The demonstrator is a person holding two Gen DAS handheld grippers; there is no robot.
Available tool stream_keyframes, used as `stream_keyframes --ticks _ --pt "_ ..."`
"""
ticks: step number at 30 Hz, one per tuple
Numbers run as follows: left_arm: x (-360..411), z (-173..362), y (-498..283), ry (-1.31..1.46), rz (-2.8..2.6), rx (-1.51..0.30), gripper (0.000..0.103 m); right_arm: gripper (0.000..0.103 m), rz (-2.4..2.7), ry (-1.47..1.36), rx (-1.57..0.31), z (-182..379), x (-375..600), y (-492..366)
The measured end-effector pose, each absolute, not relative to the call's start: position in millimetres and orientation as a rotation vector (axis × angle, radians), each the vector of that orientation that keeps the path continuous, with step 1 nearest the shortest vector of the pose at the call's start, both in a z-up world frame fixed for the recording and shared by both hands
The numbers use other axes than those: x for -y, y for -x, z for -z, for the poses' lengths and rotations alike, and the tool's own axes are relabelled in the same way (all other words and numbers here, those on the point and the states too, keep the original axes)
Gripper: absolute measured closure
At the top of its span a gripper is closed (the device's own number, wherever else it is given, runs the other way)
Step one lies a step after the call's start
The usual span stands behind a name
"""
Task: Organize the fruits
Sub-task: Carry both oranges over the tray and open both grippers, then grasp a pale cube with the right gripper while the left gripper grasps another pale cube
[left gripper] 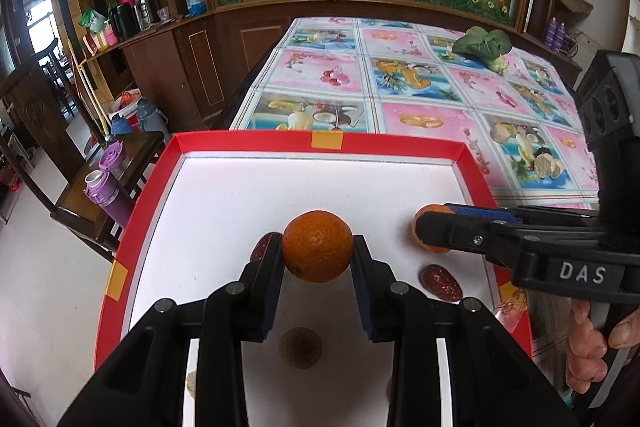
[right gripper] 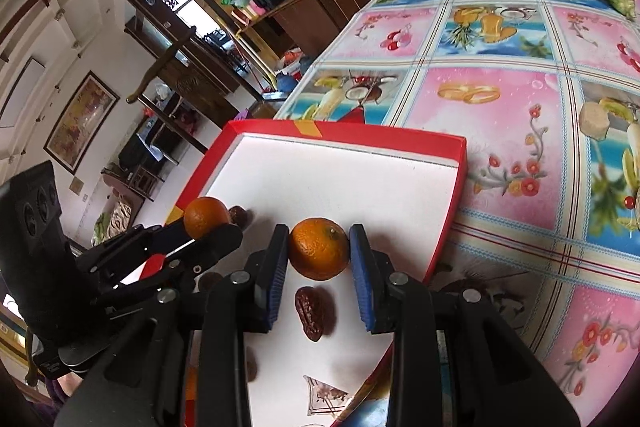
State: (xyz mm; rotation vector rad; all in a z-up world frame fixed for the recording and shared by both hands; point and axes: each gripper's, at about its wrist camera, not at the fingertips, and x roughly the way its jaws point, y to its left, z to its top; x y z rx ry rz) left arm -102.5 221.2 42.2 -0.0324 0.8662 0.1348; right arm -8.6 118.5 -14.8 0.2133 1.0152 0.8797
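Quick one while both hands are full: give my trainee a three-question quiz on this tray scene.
1. True or false: each gripper holds an orange.
2. What does the red tray rest on? A) bare wood B) a fruit-print tablecloth C) the floor
3. Fill in: the wrinkled dark red fruit on the tray floor below the right gripper is a ____.

Key:
1. True: the left gripper clamps one orange, the right gripper another orange.
2. B, the tablecloth.
3. A date.
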Motion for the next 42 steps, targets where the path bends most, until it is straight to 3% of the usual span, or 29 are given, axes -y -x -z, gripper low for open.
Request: stream_keyframes --ticks 16,19,21,22,42 --pt "-220 -34 98 0.03 -0.129 -0.925 0.07 0.068 -0.889 -0.14 -1.006 14 -129 16" --pt "-222 -33 97 0.041 -0.126 -0.937 0.064 0.067 -0.895 -0.151 -1.017 14 -129 15" --pt "-222 -32 96 0.045 -0.129 -0.945 0.049 0.062 -0.909 -0.172 -1.027 14 -127 14" --pt "-222 -32 96 0.046 -0.131 -0.945 0.047 0.058 -0.914 -0.182 -1.031 14 -127 13" --pt "-195 -68 94 0.023 -0.112 -0.861 0.04 0.056 -0.846 -0.435 -0.942 -4 -21 -10"
